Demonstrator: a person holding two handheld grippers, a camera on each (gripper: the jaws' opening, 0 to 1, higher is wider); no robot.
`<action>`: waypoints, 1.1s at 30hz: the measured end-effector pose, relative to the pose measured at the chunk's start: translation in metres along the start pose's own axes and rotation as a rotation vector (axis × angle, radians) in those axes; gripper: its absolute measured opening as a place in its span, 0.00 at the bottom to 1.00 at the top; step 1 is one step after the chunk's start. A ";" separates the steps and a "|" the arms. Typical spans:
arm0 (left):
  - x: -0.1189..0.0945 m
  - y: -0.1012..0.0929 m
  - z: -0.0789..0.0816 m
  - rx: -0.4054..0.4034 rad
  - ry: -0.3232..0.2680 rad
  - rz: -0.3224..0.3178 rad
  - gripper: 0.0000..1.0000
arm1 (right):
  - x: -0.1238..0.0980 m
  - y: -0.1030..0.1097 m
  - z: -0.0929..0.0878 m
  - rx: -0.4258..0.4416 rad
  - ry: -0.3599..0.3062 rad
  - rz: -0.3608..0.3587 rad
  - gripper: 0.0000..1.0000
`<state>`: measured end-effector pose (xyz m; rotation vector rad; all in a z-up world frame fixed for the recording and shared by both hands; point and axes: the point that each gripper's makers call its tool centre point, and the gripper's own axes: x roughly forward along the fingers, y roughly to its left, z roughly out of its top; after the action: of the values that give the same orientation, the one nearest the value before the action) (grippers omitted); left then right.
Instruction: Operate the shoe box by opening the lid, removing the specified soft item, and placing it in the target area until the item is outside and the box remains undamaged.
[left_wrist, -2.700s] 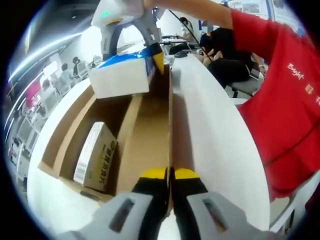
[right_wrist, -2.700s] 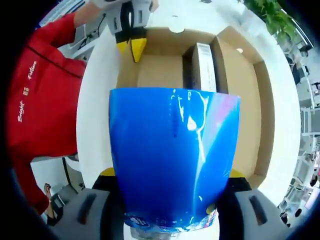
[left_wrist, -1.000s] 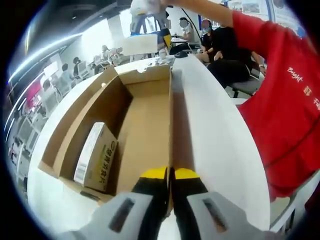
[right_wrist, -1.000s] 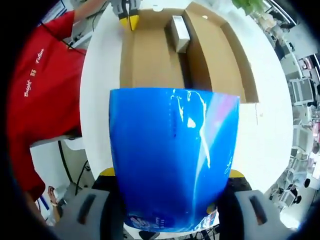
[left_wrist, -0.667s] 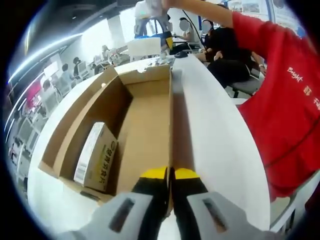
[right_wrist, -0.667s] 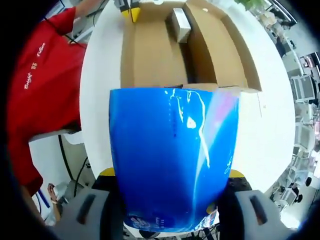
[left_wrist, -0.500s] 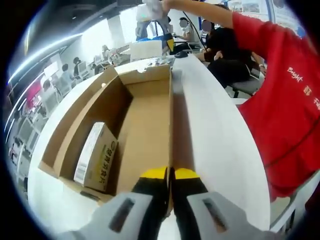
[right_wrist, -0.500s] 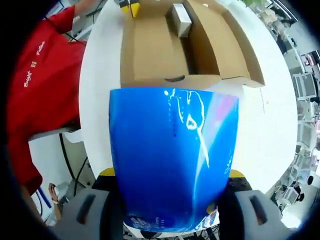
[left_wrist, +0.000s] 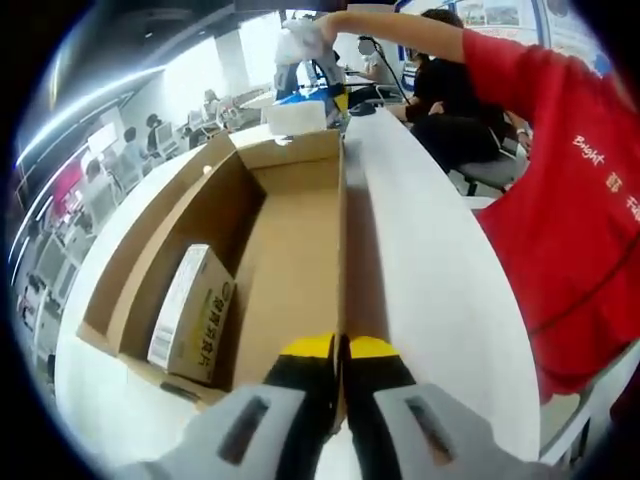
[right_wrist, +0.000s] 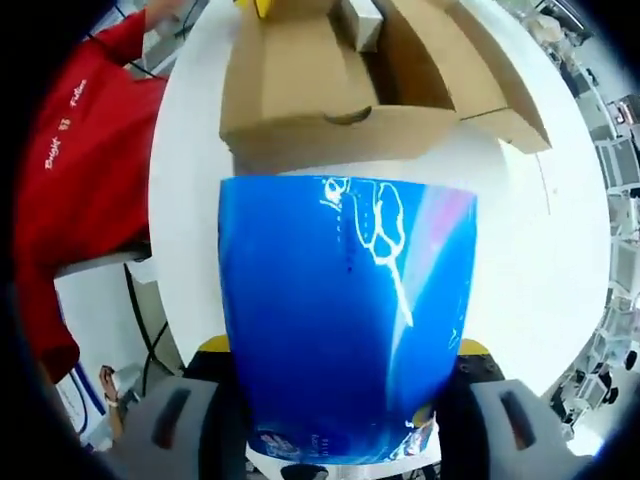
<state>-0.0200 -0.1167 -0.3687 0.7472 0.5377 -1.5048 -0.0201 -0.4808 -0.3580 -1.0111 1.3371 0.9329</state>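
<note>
We judge the task to be most of the way through. The shoe box (left_wrist: 270, 250) lies open on the white surface (left_wrist: 430, 280), its lid folded out beside the tray, and we see no tear or crush in the cardboard. Our left tool (left_wrist: 340, 350) has its jaws pressed together on the near edge of the box wall, pinning the box in place. Our right tool (right_wrist: 340, 345) grips the soft item, a blue plastic-wrapped pack (right_wrist: 345, 320), between its jaws; in the right gripper view the pack hangs over the surface just past the box's end wall (right_wrist: 330, 130), so it is already outside. In the left gripper view we see the same pack (left_wrist: 297, 117) and the right tool low beyond the far end of the box; whether the pack already touches the surface we cannot tell. A small printed carton (left_wrist: 190, 310) sits inside the box, against the fold between tray and lid. What we think is left: set the pack down in the target area, open the right tool, and draw both tools away without straining the box.
</note>
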 end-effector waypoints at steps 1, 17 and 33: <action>0.000 0.000 0.000 -0.001 0.000 0.000 0.02 | 0.002 0.000 0.000 -0.002 0.001 0.002 0.76; 0.000 -0.001 0.001 0.002 -0.002 0.002 0.02 | 0.010 0.001 -0.005 -0.092 0.039 -0.003 0.81; -0.002 -0.005 -0.001 0.000 0.000 0.000 0.02 | -0.052 0.007 0.025 -0.042 -0.134 -0.084 0.70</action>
<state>-0.0245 -0.1146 -0.3685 0.7474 0.5381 -1.5046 -0.0203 -0.4533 -0.3072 -1.0107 1.1597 0.9515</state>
